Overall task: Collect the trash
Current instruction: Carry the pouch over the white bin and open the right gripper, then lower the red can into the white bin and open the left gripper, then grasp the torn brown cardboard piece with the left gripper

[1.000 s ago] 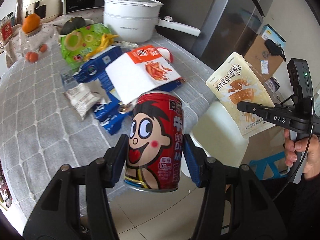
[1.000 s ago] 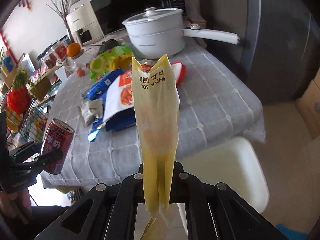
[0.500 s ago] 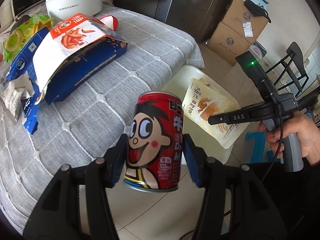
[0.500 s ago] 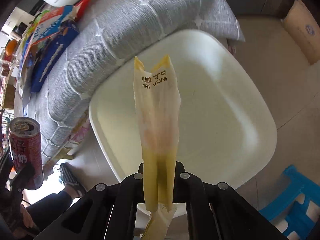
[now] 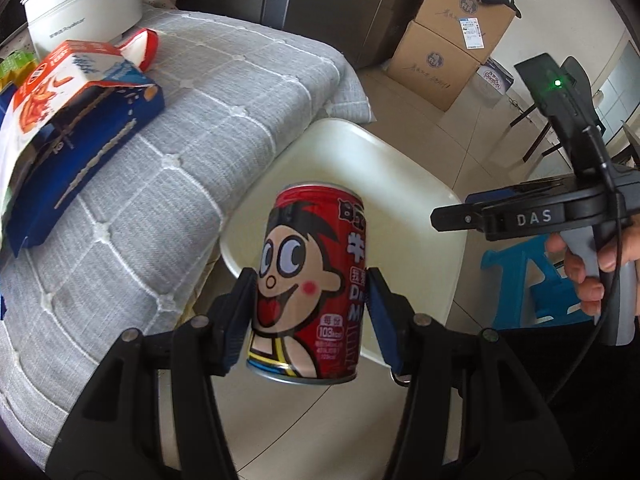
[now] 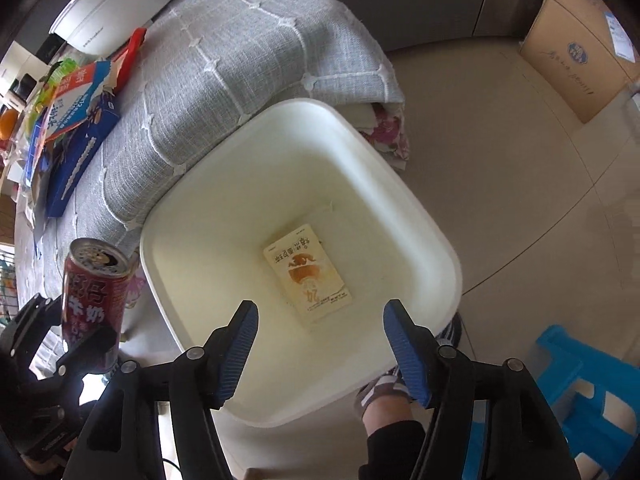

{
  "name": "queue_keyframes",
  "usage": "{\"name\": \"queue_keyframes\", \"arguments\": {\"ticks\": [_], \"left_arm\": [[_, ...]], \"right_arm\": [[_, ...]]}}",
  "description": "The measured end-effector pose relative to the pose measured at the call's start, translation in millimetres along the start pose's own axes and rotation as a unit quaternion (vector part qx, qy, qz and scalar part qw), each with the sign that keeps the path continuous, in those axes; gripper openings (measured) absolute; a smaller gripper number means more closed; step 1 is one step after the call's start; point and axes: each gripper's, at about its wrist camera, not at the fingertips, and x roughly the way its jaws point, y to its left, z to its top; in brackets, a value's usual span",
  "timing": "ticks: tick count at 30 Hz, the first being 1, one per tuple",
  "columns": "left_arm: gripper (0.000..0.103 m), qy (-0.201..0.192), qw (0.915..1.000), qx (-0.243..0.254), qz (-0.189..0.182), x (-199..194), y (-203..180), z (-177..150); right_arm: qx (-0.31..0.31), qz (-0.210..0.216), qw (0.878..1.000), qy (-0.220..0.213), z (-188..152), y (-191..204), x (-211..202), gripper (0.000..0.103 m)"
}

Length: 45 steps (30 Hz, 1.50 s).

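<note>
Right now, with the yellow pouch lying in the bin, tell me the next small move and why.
Probably carry the left hand-held gripper a little further over the white bin and open it. It is shut on the red milk can, held near the bin's rim. The right hand-held gripper, whose jaws have just been opening, is empty above the yellow snack pouch on the bin's floor.

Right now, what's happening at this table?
A person with a handheld gripper in each hand is clearing trash into a white bin beside the table. The right gripper has just opened its jaws; nothing is between them, and a yellow snack pouch lies flat on the bin's bottom. The left gripper is clamped on a red drink can, held above the bin's edge, not yet dropped. More wrappers and boxes remain on the grey tablecloth.
</note>
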Motion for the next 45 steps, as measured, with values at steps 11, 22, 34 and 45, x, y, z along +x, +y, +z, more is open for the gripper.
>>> {"name": "queue_keyframes", "arguments": {"ticks": [11,22,34,45], "left_arm": [[0.056,0.019,0.9995,0.022,0.014,44.5,-22.2,9.0],[0.087,-0.021,0.9977,0.011,0.063,9.0,-6.2,10.7],[0.097,-0.054,0.9872,-0.038,0.145,-48.8,58.2,-6.6],[0.098,-0.076,0.9726,-0.076,0.206,-74.2,121.5,-6.2]], "right_arm": [[0.015,-0.027,0.999,-0.021,-20.1,-45.0,-17.7,0.071],[0.017,-0.014,0.998,-0.058,-17.4,-40.3,-34.8,0.077],[-0.007,-0.002,0.995,-0.097,-6.8,10.9,-56.0,0.083],[-0.041,0.017,0.994,-0.098,4.2,76.9,-53.4,0.083]]}}
